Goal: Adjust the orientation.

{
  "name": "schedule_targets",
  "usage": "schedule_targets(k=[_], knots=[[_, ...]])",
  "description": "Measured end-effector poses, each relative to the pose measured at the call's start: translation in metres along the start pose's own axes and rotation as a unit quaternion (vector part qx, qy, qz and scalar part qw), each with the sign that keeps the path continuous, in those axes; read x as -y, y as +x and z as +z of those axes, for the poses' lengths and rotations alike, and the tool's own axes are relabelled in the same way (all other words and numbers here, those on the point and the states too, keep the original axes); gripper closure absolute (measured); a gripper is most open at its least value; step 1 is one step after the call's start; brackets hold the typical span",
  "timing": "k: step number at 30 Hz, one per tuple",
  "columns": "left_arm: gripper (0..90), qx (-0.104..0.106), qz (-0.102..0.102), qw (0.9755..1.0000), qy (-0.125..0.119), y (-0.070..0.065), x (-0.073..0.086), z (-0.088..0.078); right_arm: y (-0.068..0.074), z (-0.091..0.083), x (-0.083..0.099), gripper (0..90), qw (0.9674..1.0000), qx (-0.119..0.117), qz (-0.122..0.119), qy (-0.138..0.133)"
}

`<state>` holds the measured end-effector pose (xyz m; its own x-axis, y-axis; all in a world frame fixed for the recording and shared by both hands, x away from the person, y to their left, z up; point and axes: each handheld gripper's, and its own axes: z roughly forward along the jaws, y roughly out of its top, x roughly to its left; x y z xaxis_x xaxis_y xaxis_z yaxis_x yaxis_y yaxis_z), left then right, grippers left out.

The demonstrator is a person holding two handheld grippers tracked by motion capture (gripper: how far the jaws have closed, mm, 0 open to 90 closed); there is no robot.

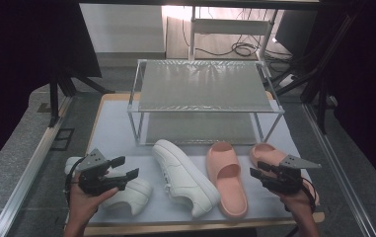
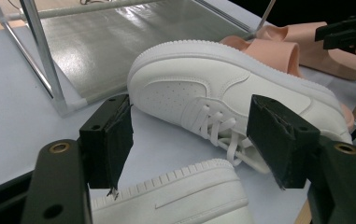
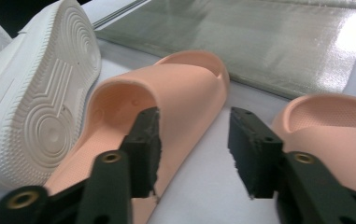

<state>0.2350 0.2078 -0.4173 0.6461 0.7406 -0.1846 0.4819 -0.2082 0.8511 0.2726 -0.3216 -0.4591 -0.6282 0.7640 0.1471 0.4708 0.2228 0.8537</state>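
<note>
Two white sneakers and two pink slides lie in a row in front of the rack. My left gripper (image 1: 125,167) (image 2: 192,144) hovers open over the left sneaker (image 1: 133,193) (image 2: 180,200), pointing at the middle sneaker (image 1: 185,177) (image 2: 213,93). That sneaker leans on its side, and its sole (image 3: 40,107) faces the left slide (image 1: 227,180) (image 3: 175,93). My right gripper (image 1: 257,169) (image 3: 194,149) is open above the gap between that slide and the right slide (image 1: 269,154) (image 3: 330,126). Nothing sits between either pair of jaws.
A two-tier metal shoe rack (image 1: 205,86) stands behind the shoes, both shelves bare. The white mat (image 1: 116,128) ends close to the front table edge (image 1: 175,228). Metal rails (image 1: 32,168) run along both sides, and cables (image 1: 240,48) lie on the floor beyond.
</note>
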Motion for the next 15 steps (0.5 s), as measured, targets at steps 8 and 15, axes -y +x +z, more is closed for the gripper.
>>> schedule_targets(k=[8, 15], knots=[[30.8, 0.014, 0.002, 0.9999, 0.008, -0.003, 0.001, 0.007, -0.005, -0.001, -0.002, 56.9, 0.9996, 0.004, 0.002, 0.029], [31.6, 0.001, -0.003, 1.0000, 0.003, 0.004, -0.001, 0.002, -0.017, -0.006, 0.003, 84.4, 0.9972, 0.036, 0.050, 0.043]])
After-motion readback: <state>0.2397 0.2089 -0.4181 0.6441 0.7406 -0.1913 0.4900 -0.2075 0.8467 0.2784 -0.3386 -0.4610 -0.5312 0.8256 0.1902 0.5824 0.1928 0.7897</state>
